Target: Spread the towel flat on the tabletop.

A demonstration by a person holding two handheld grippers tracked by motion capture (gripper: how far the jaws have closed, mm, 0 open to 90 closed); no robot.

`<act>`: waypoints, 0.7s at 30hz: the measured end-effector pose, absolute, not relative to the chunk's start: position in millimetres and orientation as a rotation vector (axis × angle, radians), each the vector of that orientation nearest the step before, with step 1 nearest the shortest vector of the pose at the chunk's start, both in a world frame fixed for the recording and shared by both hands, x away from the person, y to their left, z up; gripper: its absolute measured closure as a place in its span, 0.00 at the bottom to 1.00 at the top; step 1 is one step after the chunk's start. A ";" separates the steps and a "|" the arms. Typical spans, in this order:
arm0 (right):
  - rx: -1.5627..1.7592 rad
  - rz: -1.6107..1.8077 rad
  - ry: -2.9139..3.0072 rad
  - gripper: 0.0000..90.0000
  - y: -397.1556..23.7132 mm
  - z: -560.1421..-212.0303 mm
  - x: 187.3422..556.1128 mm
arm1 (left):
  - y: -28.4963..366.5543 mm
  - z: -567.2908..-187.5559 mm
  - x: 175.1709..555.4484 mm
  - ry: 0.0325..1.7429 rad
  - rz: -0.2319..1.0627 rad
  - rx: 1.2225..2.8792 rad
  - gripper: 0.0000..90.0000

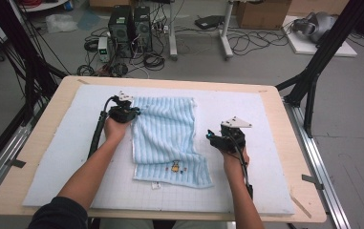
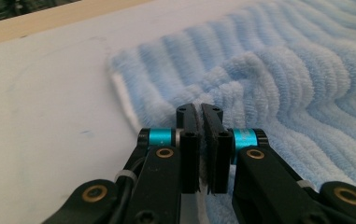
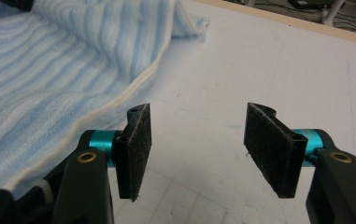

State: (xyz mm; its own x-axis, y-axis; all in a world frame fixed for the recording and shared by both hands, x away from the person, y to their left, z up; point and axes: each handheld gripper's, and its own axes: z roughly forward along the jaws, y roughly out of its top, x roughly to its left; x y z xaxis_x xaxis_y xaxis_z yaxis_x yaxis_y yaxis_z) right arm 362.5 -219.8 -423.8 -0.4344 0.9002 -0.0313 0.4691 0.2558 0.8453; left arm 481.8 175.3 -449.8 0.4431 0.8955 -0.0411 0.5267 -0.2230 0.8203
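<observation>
A blue striped towel [image 1: 167, 138] lies partly folded on the white mat [image 1: 265, 143] in the middle of the desk [image 1: 41, 138]. The left hand-held gripper [image 2: 199, 116] has its jaws pinched tight on the towel's left edge, toward the far side of the desk. The right hand-held gripper [image 3: 196, 140] stands about half open over bare mat just beside the towel's right edge, holding nothing.

Black grippers [image 1: 123, 113], teal collars, brass screws, black felt fingers [image 3: 136, 149]; dark sleeve [image 1: 58, 213].
</observation>
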 end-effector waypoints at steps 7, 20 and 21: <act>1.220 1.113 2.042 0.48 -215.5 -424.7 362.5 | 183.5 -443.0 478.3 1.216 0.513 1.785 0.57; 1.056 1.038 2.307 0.78 -157.9 -446.0 380.1 | 181.7 -434.5 457.4 1.142 0.463 1.801 0.49; 1.046 1.031 2.330 0.86 -156.2 -448.3 383.7 | 182.3 -434.8 456.0 1.140 0.457 1.806 0.49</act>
State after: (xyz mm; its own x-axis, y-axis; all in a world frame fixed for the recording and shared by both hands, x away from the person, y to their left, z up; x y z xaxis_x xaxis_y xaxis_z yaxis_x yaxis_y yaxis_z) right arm 383.7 -156.2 -448.3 -0.6480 0.7603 -0.0456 0.4774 0.4520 0.7535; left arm 456.0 182.3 -434.8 0.5017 0.8512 -0.1542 0.5089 -0.1463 0.8483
